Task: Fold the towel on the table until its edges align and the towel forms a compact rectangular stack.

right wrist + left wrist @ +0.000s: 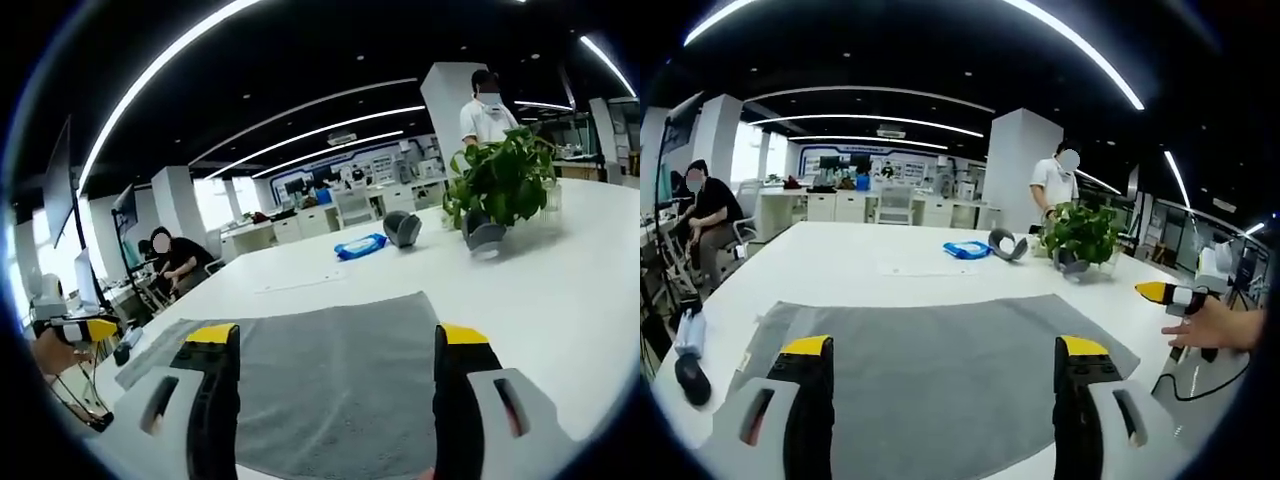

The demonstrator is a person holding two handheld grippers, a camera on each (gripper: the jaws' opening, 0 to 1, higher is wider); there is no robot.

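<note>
Towel (940, 385) lies flat and unfolded on the white table (840, 255) — a grey rectangle with a smooth face, its near part under both grippers. The left gripper (945, 352) has its yellow-tipped jaws wide apart above the cloth, holding nothing; the right gripper (340, 340) likewise stands with jaws spread over the towel (330, 385) and empty. In the left gripper view the right gripper (1170, 295) comes in at the right edge, held in a hand (1215, 328), and a dark mouse-like thing (692, 378) sits near the towel's left side. The right gripper view has the left gripper (85, 328) at its left edge. Further off on the table stand a potted plant (1080, 238), a blue pack (967, 249) and a grey roll (1006, 243) — all well apart from the towel
</note>
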